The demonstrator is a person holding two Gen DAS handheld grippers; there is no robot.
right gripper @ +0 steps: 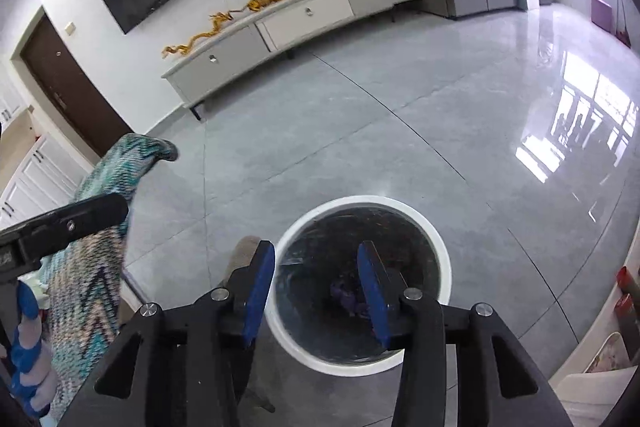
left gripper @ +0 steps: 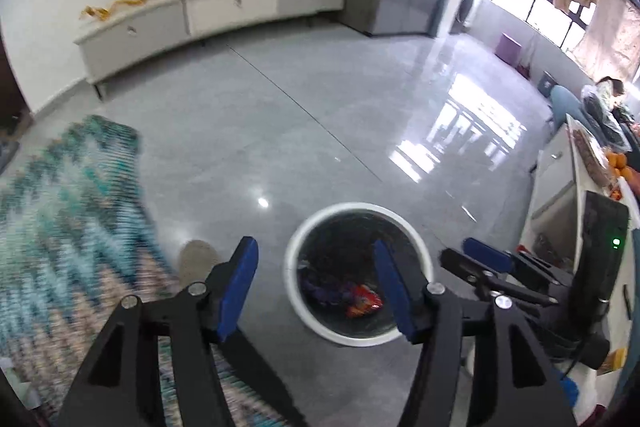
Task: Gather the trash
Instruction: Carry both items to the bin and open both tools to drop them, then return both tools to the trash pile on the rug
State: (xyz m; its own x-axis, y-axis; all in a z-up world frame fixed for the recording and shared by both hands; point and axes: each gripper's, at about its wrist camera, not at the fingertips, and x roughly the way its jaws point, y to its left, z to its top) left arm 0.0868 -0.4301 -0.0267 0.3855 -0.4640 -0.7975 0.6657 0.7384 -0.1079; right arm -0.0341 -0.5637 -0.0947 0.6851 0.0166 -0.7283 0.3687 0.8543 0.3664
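Note:
A round bin with a white rim point(left gripper: 289, 259) stands on the grey floor, lined with a dark bag. A red-orange wrapper point(left gripper: 362, 301) and purple trash point(left gripper: 316, 287) lie inside it. My left gripper point(left gripper: 315, 243) hangs open above the bin with nothing between its blue pads. To its right, my right gripper point(left gripper: 456, 251) reaches in over the bin's right edge. In the right wrist view, the same bin's rim point(right gripper: 445, 267) and purple trash point(right gripper: 347, 297) sit below my right gripper point(right gripper: 316, 249), open and empty. The left gripper's black finger point(right gripper: 80, 217) shows at the left edge.
A teal zigzag rug point(left gripper: 68, 195) point(right gripper: 100, 247) lies left of the bin. A tan slipper point(left gripper: 196, 259) sits beside it. A low white TV cabinet point(left gripper: 224, 11) lines the far wall. A counter with oranges point(left gripper: 618, 163) and a black device point(left gripper: 604, 247) stand at the right.

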